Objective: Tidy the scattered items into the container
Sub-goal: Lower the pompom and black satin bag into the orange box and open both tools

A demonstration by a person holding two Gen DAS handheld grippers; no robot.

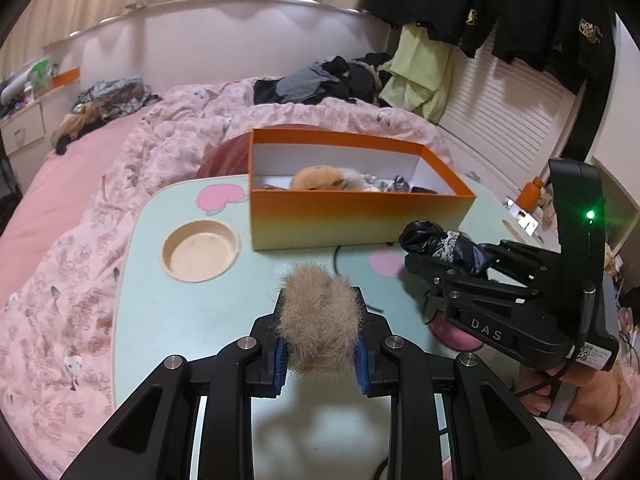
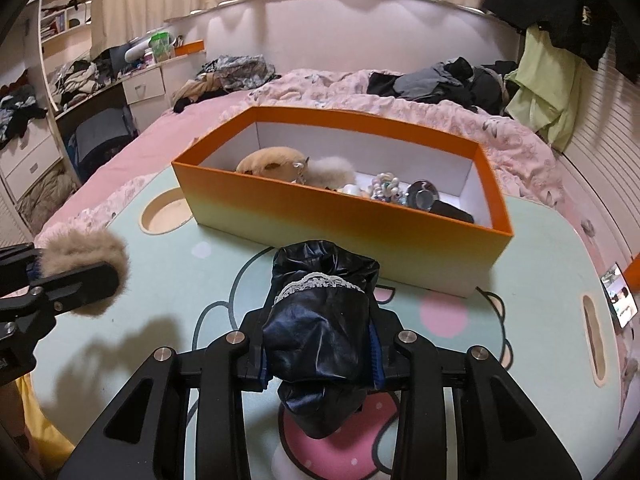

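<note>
I am holding the left claw (image 1: 320, 344) clenched on a tan fur pompom (image 1: 320, 320) at lower centre of the left wrist view, lifted above the mint desk (image 1: 192, 312). My right claw (image 2: 320, 352) is gripping a black satin pouch with lace trim (image 2: 320, 320) at lower centre of its own view, also off the desk. The orange box (image 2: 352, 220) is sitting at frame centre beyond both, already holding a brown plush (image 2: 272, 162), a pale fluffy ball (image 2: 332, 172) and beads (image 2: 386, 190).
</note>
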